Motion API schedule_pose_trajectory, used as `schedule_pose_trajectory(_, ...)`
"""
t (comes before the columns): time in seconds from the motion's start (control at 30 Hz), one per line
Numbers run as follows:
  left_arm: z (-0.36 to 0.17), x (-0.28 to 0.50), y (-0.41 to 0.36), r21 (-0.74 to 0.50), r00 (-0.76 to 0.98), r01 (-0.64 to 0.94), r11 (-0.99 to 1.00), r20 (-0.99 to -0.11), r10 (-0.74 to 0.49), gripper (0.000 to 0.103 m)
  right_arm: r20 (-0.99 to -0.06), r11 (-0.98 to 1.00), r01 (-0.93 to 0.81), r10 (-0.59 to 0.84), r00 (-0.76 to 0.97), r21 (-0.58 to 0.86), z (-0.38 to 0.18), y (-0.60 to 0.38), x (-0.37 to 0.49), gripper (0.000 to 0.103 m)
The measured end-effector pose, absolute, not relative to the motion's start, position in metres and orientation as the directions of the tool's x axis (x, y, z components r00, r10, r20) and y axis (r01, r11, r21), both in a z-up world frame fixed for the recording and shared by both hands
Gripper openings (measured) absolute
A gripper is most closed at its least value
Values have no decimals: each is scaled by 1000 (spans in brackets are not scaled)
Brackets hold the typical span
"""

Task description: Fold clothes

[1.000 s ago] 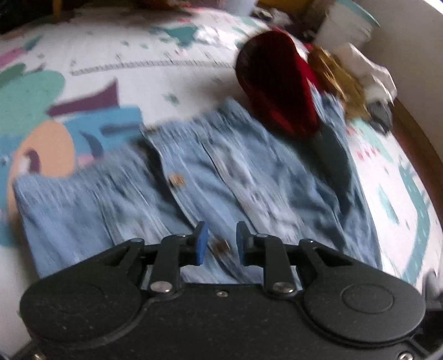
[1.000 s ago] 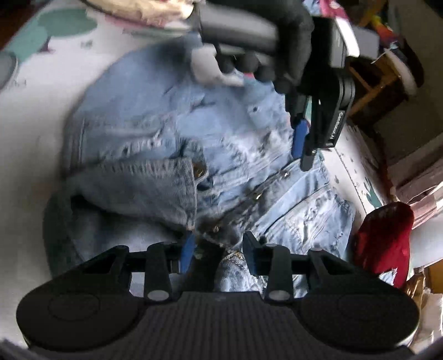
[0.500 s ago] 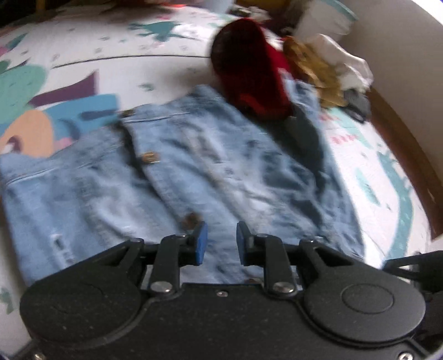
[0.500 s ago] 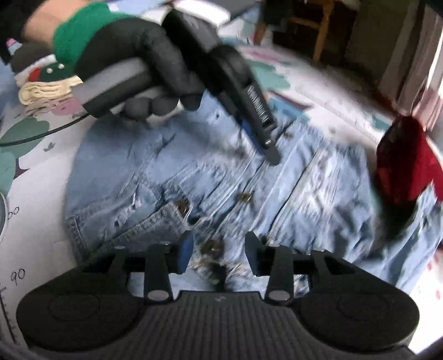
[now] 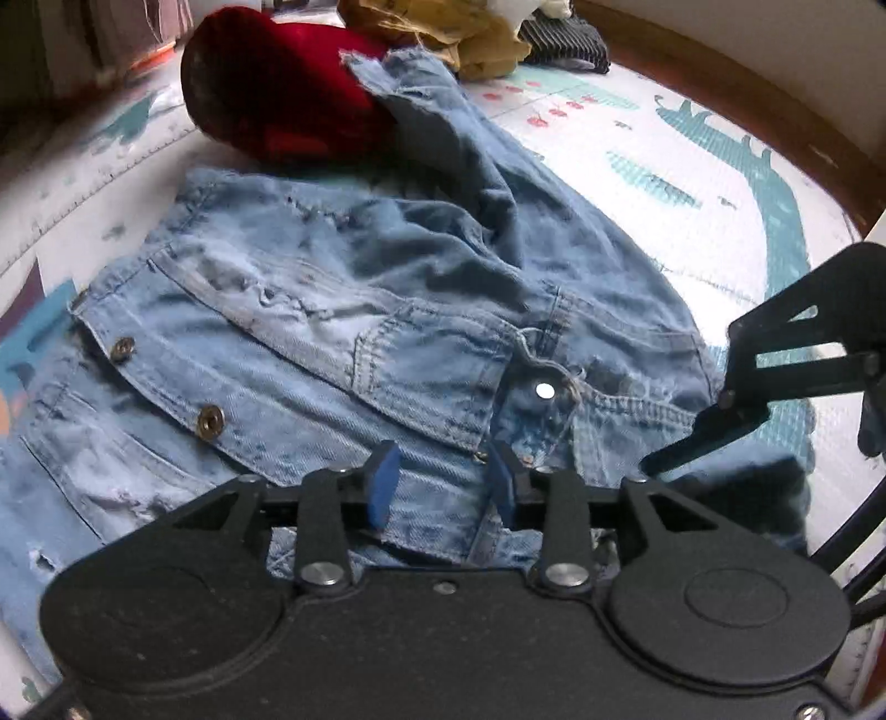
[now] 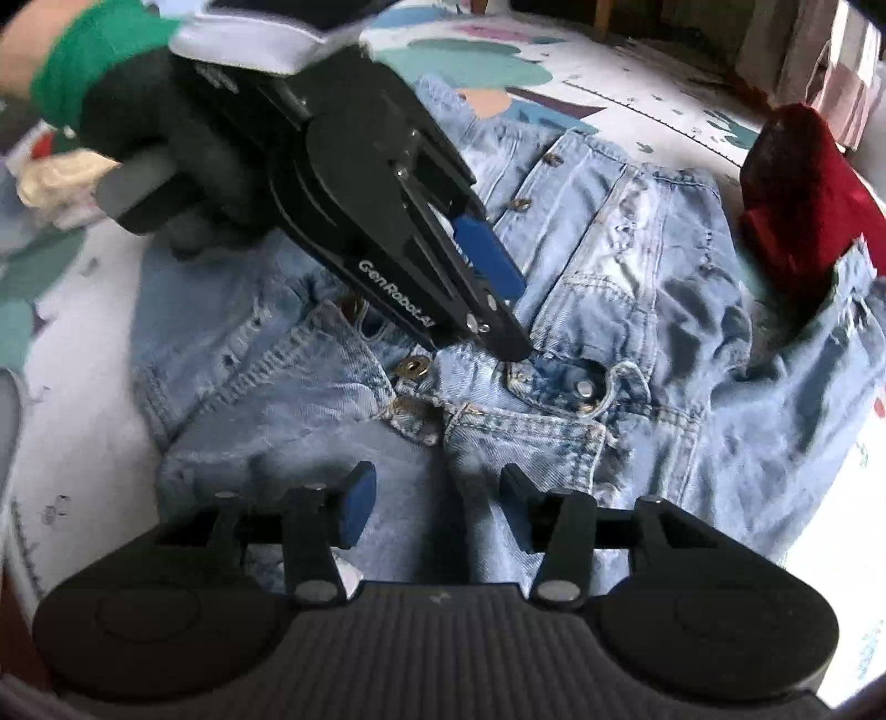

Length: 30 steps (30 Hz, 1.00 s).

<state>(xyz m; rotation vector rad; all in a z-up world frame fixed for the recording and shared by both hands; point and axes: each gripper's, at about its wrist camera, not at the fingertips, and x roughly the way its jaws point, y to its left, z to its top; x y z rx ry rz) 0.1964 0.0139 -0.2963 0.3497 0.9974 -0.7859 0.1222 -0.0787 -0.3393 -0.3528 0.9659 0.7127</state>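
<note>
The left gripper (image 5: 440, 487) has its blue-padded fingers (image 5: 382, 487) parted, with a fold of the jacket (image 5: 387, 310) lying between them; the pads do not appear to press the cloth, so it holds nothing that can be made out. Just ahead of these fingers sits a silver snap (image 5: 545, 391) beside a chest pocket, and to their left two brass snaps run along the placket. Farther ahead a sleeve rises over a red garment (image 5: 277, 94), with a mustard cloth (image 5: 470, 39) behind it. At the right edge the other tool's black linkage comes down to the collar. The right gripper (image 6: 437, 509) also has its fingers (image 6: 357, 509) spread apart, with denim under and between them but nothing gripped. Just ahead of them the left gripper's tip touches the jacket near the collar, close to a brass snap (image 6: 412, 365), with the gloved left hand (image 6: 149, 149) on its handle. The jacket lies spread, front up, on a patterned play mat (image 5: 692, 166).
</note>
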Motion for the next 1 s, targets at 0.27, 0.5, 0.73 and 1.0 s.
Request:
schedule_pose_trajectory(0.27, -306, 174, -3, -8, 299, 781, 624, -873, -386, 60, -843, 981, -100, 196, 501, 169, -328, -168, 150, 50)
schedule_pose_trajectory(0.5, -289, 206, -2, -101, 353, 689, 718, -818, -454, 59, -827, 908, 247, 160, 539, 337, -362, -233, 167, 50)
schedule_pose_trajectory(0.73, -309, 201, -13, -18, 360, 713, 701, -849, -388, 61, -791, 920, 195, 169, 588, 341, -371, -221, 182, 5)
schedule_pose_trajectory(1.0, -311, 208, -14, -12, 350, 715, 699, -860, -372, 63, -803, 893, 287, 126, 582, 348, -363, -236, 150, 18)
